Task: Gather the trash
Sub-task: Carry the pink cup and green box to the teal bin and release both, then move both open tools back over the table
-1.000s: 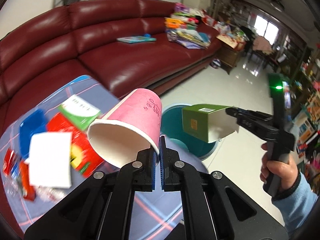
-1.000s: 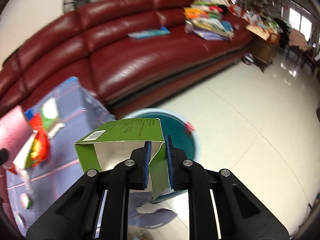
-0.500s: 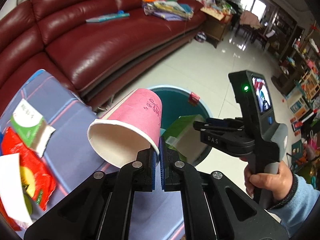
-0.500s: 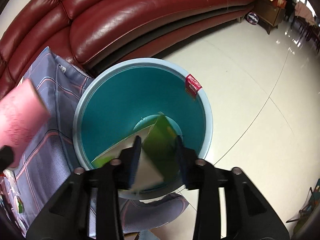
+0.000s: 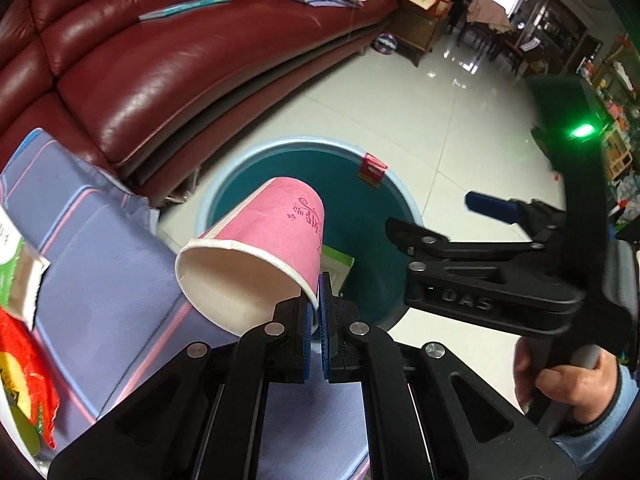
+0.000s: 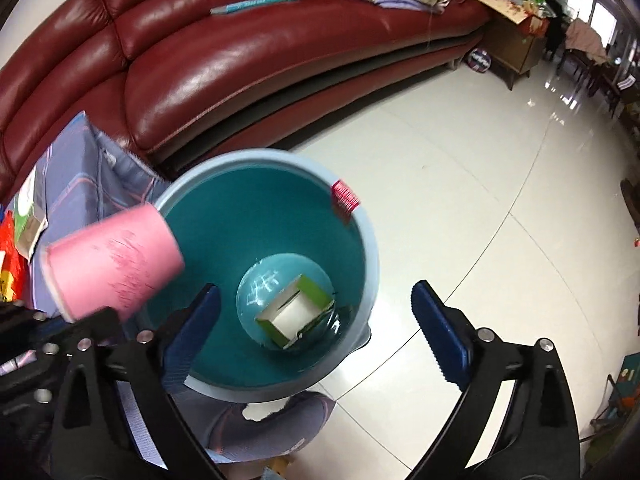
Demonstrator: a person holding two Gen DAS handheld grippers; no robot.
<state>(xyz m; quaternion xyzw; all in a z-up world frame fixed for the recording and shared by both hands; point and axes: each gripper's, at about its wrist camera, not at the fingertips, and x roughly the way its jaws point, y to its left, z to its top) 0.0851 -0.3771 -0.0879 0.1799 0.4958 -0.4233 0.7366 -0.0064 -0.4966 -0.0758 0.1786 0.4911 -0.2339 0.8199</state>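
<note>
My left gripper (image 5: 319, 312) is shut on the rim of a pink paper cup (image 5: 264, 256), held tilted over the near-left edge of a blue-rimmed teal bin (image 5: 394, 200). The cup also shows in the right wrist view (image 6: 108, 264), at the bin's (image 6: 360, 264) left rim. My right gripper (image 6: 316, 324) is open and empty above the bin. A green carton (image 6: 298, 312) lies on the bin's bottom; a corner of it shows in the left wrist view (image 5: 340, 264). The right gripper (image 5: 448, 220) shows open there, at the bin's right.
A purple-blue plaid cloth (image 5: 104, 264) covers the table at left, with a red wrapper (image 5: 20, 360) and a green-white pack (image 5: 16, 256) on it. A dark red leather sofa (image 6: 248, 48) stands behind the bin. White tiled floor (image 6: 480, 168) spreads to the right.
The right gripper opened over the bin and the green carton dropped to the bottom. The left gripper carried the pink cup from the table side to over the bin's edge.
</note>
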